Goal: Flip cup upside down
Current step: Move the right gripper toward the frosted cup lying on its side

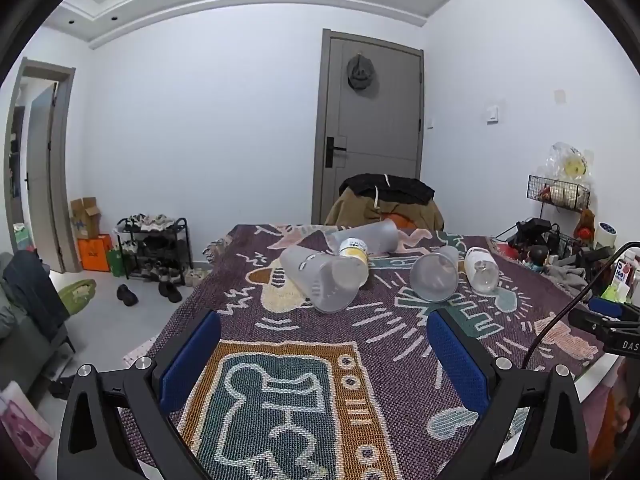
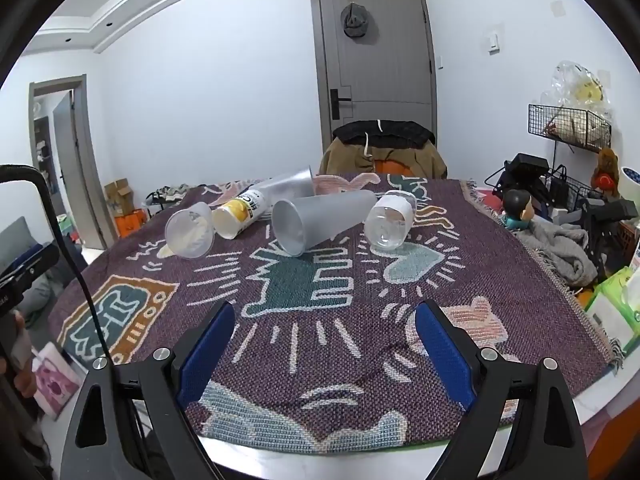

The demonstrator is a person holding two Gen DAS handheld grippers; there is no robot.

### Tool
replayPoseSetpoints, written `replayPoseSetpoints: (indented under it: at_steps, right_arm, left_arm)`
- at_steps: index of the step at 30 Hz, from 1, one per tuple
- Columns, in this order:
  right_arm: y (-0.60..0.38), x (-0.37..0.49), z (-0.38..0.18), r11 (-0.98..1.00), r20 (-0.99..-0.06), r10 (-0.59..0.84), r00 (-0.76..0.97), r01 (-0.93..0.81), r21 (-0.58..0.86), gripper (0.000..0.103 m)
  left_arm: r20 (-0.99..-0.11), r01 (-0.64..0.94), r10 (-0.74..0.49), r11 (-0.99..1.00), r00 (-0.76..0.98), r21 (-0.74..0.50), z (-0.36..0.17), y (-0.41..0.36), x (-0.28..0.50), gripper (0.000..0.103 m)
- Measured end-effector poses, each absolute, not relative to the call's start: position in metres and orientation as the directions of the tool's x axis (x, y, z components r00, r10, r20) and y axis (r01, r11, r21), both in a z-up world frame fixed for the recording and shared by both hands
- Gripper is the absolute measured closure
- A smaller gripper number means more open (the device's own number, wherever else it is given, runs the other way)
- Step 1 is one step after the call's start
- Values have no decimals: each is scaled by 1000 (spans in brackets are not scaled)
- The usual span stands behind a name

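Room, bkgd inventory:
- Walls: plain white; ceiling white w/ stepped cornice & small recessed spots.
- Grey door, 12 o'clock, black handle, dark cap hung on it.
- Second doorway, 9 o'clock, ajar.
- Chair at far desk edge, brown & black clothes draped over.
- Desk under patterned purple woven cloth.
- Floor: pale grey; shoe rack, cardboard boxes at 10 o'clock.
- Wire shelf, 2 o'clock, w/ clutter.
- Wall switch.

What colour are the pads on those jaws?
Blue pads, on black frames; clearest in the right wrist view.
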State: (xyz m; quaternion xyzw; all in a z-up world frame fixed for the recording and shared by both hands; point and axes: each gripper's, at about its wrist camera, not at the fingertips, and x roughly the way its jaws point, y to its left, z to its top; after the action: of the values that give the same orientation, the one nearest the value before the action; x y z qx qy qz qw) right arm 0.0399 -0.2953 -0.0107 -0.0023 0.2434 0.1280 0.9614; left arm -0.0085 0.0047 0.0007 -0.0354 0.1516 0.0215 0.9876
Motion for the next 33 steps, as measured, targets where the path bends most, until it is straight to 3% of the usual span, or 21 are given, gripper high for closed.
replayPoseSetpoints:
  at_steps: [14,33]
  right_arm:
    - [-288,57,-7,966,-490,212,845,-256,-24,11]
    - [-244,110,46,940,-353,225,908,-298,-166,11]
  left_arm:
    - [-349,-46,27,998,937,-47,-3,8,2,0]
    - [-352,-80,69,997,933,-15,19,40,35,0]
